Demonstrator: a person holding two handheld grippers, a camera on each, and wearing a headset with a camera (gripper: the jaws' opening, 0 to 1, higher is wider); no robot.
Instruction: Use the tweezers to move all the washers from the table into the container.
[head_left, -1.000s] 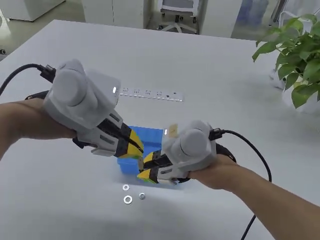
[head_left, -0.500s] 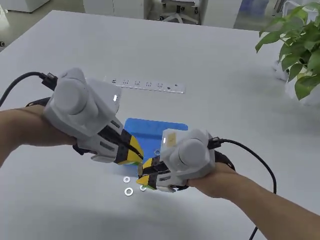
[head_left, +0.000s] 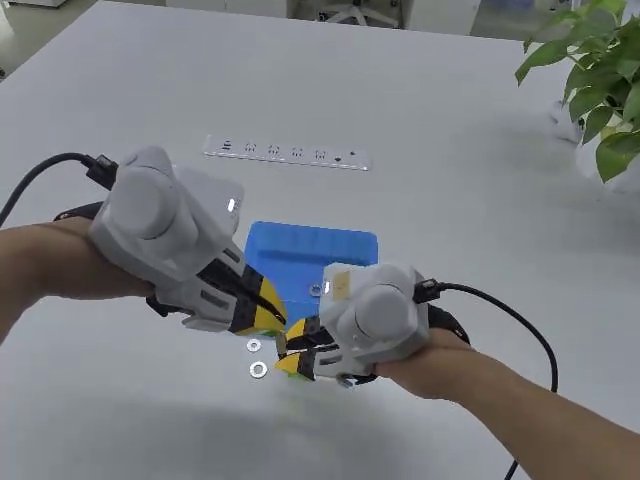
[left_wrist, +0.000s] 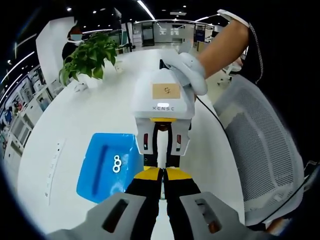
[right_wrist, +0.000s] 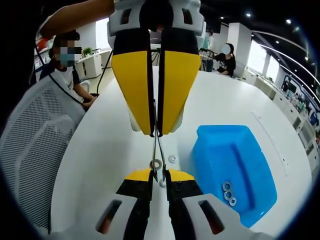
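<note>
With the left claw (left_wrist: 162, 174) clenched on the tweezers (right_wrist: 157, 147) and the right claw (right_wrist: 159, 176) pinched around their tips, the loose washers (head_left: 259, 369) lie on the bench (head_left: 450, 150) just beside the container (head_left: 345, 248), so an uneven squeeze could flick one away or twist the tweezers loose.

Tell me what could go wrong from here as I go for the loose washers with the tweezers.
1. The thin metal tweezers run from the shut jaws of the left hand-held gripper to the jaws of the right hand-held gripper. A small twist of either hand might make them slip or splay.
2. The two small silver washers lie flat and close together by the tweezer tips, so a tip could nudge one away instead of gripping it.
</note>
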